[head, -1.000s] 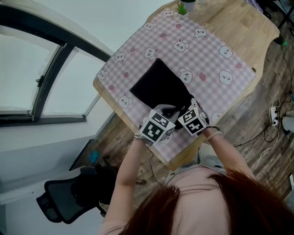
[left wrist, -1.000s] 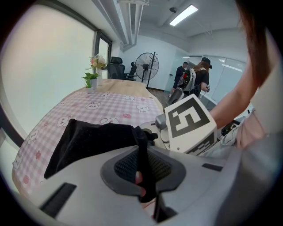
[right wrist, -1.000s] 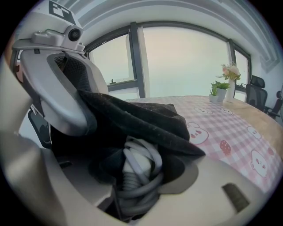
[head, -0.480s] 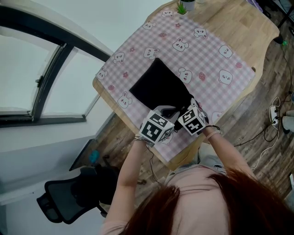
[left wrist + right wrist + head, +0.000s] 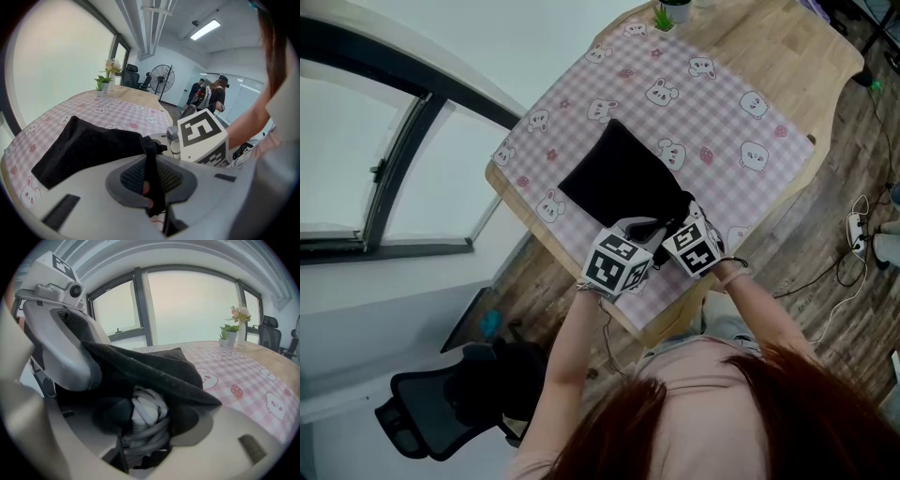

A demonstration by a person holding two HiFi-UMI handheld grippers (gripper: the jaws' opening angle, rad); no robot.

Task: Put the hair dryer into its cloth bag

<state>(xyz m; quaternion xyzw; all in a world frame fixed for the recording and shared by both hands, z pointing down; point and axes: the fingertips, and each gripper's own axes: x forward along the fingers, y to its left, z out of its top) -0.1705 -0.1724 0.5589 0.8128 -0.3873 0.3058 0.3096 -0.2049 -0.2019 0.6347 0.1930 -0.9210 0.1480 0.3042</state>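
- Head view: your cloth bag [image 5: 619, 176] lies flat on the pink checked cloth [image 5: 731, 112] that covers the wooden counter [image 5: 787, 52]. Its near end meets both tools at the counter's near edge. Your left tool [image 5: 637, 231] and right tool [image 5: 680, 223] sit side by side there, their marker cubes almost touching. A potted plant [image 5: 666, 13] stands at the far edge.
- Left gripper view: your left tool [image 5: 151, 180] is pressed together, pinching a thin black fold of the bag's rim. The rest of the cloth bag [image 5: 89, 145] stretches away over the checked cloth.
- Right gripper view: your right tool [image 5: 140, 425] has just been spreading and now stands wide. Between its jaws sits the hair dryer [image 5: 149, 411], of which only the coiled pale cord shows. It lies in the bag's mouth, under the rim that the left tool [image 5: 82, 345] lifts.
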